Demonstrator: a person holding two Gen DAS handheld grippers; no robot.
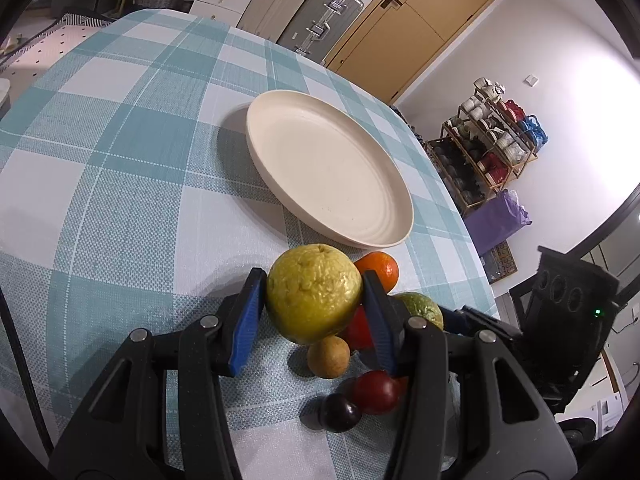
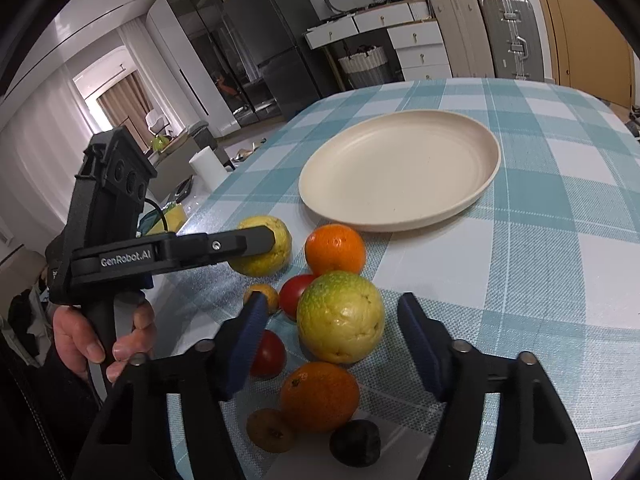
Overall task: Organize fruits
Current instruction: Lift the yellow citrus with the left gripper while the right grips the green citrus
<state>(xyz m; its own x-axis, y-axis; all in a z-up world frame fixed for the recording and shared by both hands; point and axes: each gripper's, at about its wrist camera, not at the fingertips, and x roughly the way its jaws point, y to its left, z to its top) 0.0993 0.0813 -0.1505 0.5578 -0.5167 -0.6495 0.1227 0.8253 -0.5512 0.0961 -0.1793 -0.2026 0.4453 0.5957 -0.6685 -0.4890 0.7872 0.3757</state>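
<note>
My left gripper (image 1: 314, 300) is shut on a yellow-green guava (image 1: 314, 298) and holds it just above the cloth; the same gripper (image 2: 256, 246) and guava (image 2: 266, 246) show in the right wrist view. The cream plate (image 1: 332, 168) lies empty beyond it, also seen in the right wrist view (image 2: 400, 168). My right gripper (image 2: 334, 334) is open around a second green-yellow guava (image 2: 340, 316) without pinching it. Around it lie two oranges (image 2: 335, 249) (image 2: 318, 396), red tomatoes (image 2: 294, 294), a dark plum (image 2: 356, 442) and small brown fruits (image 2: 270, 430).
The table (image 1: 120, 160) has a teal checked cloth; its right edge runs close behind the fruit pile in the left wrist view. A paper roll (image 2: 206, 164) stands beyond the table's left side. Suitcases (image 2: 508, 36) and drawers stand at the back.
</note>
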